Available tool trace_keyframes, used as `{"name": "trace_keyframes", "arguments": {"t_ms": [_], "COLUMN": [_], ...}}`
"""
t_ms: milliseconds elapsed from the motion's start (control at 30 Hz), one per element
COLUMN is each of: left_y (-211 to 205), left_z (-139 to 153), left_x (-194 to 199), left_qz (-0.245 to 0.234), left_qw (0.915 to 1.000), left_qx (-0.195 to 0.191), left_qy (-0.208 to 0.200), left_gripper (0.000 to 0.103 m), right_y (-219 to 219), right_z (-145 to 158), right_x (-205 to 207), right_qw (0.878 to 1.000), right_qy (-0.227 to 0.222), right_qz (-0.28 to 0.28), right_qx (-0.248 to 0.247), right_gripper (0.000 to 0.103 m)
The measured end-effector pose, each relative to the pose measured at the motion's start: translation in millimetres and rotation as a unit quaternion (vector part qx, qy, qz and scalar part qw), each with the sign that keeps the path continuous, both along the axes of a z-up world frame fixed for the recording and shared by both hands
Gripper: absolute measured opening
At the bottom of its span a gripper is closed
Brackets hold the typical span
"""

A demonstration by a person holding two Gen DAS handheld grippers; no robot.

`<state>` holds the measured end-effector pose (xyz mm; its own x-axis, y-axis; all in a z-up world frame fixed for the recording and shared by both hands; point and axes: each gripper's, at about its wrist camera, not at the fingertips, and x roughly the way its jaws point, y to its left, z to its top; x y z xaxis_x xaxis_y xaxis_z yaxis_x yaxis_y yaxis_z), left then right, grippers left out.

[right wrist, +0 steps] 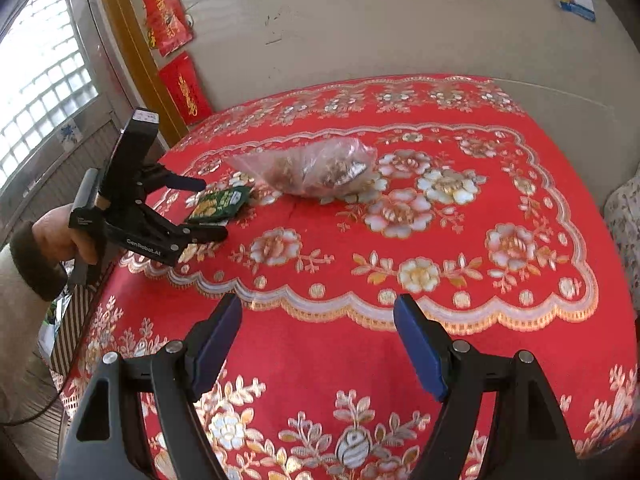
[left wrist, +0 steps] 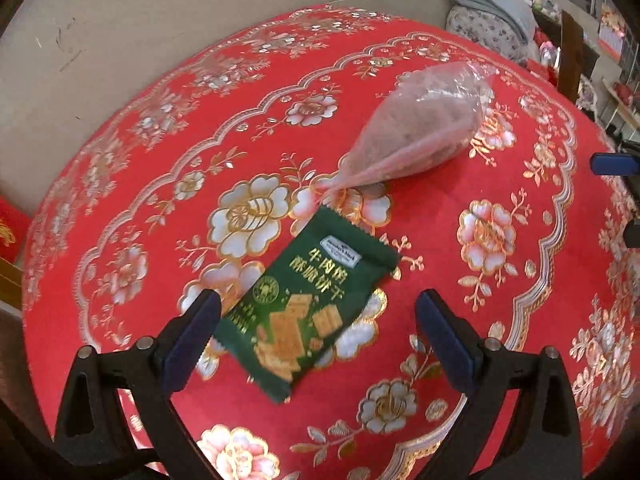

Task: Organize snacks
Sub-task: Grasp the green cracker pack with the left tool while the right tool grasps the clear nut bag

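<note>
Green snack pack flat on red flower cloth, just past left gripper, btwn its wide-open fingers, not pinched. Clear bag of snacks farther back, twisted tip near pack's top. Right gripper also wide open w/ nothing in it, low over cloth's near edge
</note>
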<state>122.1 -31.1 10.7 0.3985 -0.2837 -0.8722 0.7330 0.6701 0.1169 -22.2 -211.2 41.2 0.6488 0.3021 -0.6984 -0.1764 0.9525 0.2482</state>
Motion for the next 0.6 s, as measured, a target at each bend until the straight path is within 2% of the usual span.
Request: {"name": "trace_keyframes", "arguments": {"t_ms": [133, 200, 267, 300, 367, 467, 600], "left_y": [2.8, 2.3, 0.5, -1.7, -5.1, -7.1, -8.5], "left_z": [0.0, 2.7, 6.4, 7.0, 7.6, 7.1, 7.7], "left_x": [-0.6, -7.9, -17.1, -21.0, -27.7, -34.9, -42.2], "left_qz": [-0.004, -0.011, -0.015, -0.015, -0.009, 0.005, 0.017], "left_qw": [0.9994, 0.9993, 0.9993, 0.9994, 0.9996, 0.9996, 0.9995], "left_qx": [-0.028, -0.034, -0.034, -0.033, -0.023, -0.019, -0.022], "left_qy": [0.018, 0.013, 0.006, 0.004, -0.012, -0.022, -0.017], "left_gripper": [0.086, 0.073, 0.054, 0.050, 0.046, 0.045, 0.045], "right_y": [9.7, 13.7, 15.9, 15.5, 12.8, 7.2, -2.8], "right_z": [2.3, 1.3, 2.9, 4.7, 8.7, 12.9, 2.8], "right_x": [15.1, 23.5, 34.2, 40.6, 54.0, 81.9, 114.6], "right_qw": [1.000, 1.000, 1.000, 1.000, 0.999, 0.998, 0.988], "right_qy": [0.002, 0.003, 0.002, 0.001, 0.001, 0.015, 0.060], "right_qz": [0.000, -0.003, -0.016, -0.023, -0.037, -0.061, -0.083], "right_qx": [-0.006, -0.007, -0.011, -0.009, 0.002, 0.020, 0.118], "right_gripper": [0.078, 0.078, 0.078, 0.078, 0.082, 0.083, 0.087]}}
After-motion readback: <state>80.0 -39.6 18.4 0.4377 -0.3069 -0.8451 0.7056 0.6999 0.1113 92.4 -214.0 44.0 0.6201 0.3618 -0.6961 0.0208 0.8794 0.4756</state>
